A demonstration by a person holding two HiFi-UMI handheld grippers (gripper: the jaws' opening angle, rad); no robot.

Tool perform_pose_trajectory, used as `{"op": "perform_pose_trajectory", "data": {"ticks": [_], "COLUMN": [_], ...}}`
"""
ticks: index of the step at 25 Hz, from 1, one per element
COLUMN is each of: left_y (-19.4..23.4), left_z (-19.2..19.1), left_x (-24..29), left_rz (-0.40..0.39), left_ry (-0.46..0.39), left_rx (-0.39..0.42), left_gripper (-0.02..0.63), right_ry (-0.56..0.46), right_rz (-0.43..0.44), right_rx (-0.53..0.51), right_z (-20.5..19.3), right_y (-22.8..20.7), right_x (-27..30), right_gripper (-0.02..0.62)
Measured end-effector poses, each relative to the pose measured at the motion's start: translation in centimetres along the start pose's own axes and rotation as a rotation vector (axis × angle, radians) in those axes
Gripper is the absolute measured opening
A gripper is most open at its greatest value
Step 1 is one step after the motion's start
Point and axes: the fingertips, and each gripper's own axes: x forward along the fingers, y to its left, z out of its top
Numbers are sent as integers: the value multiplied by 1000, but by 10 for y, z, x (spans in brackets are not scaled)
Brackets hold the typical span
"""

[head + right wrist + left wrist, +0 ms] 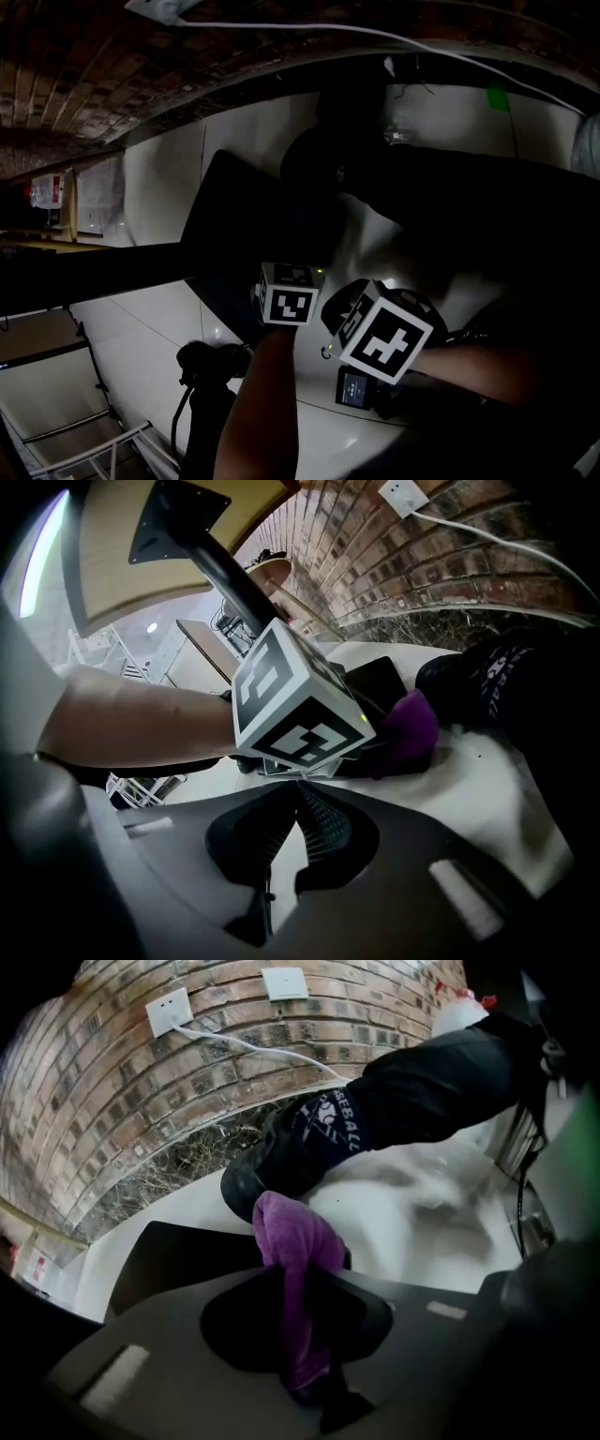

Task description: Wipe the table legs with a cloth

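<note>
In the left gripper (pixel 302 1279), the cloth (pixel 291 1234) is thinly pinched and could slip mid-wipe; right gripper (pixel 296 792) closed, empty.

A white cable (pixel 253 1046) runs from a socket (pixel 170 1012) across the brick wall (pixel 94 1101).

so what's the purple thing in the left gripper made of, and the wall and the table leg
Purple cloth: soft, fuzzy fabric, likely microfibre or terry; it bunches and drapes limply.
Wall: rough matt brick, with mortar lines showing.
Table leg: seemingly metal with a matt black coating; it is a straight tube ending in a flat mounting plate.
</note>
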Motion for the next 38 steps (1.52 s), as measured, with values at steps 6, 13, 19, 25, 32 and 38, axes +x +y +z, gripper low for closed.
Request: {"op": "perform_pose_trajectory", "data": {"ticks": [6, 13, 19, 25, 32, 38], "left_y": [43, 121, 115, 60, 65, 126], "left_z": [-12, -56, -34, 5, 16, 18], "left_x": [-18, -55, -39, -3, 13, 20], "left_rz": [189, 501, 421, 125, 131, 259], "left_ry": [44, 144, 109, 162, 248, 270], "left_rx": [23, -237, -135, 220, 295, 175], "left_gripper": [81, 87, 75, 75, 78, 77], "right_ry": [1, -6, 39, 40, 57, -158], "right_rz": [9, 23, 33, 39, 30, -103], "right_rx": [20, 4, 30, 21, 52, 17], "right_z": [0, -1, -15, -17, -22, 55], "right_y": [-2, 3, 3, 4, 0, -38], "right_x": [1, 4, 8, 13, 10, -21], "right_gripper": [2, 2, 2, 2, 2, 2]}}
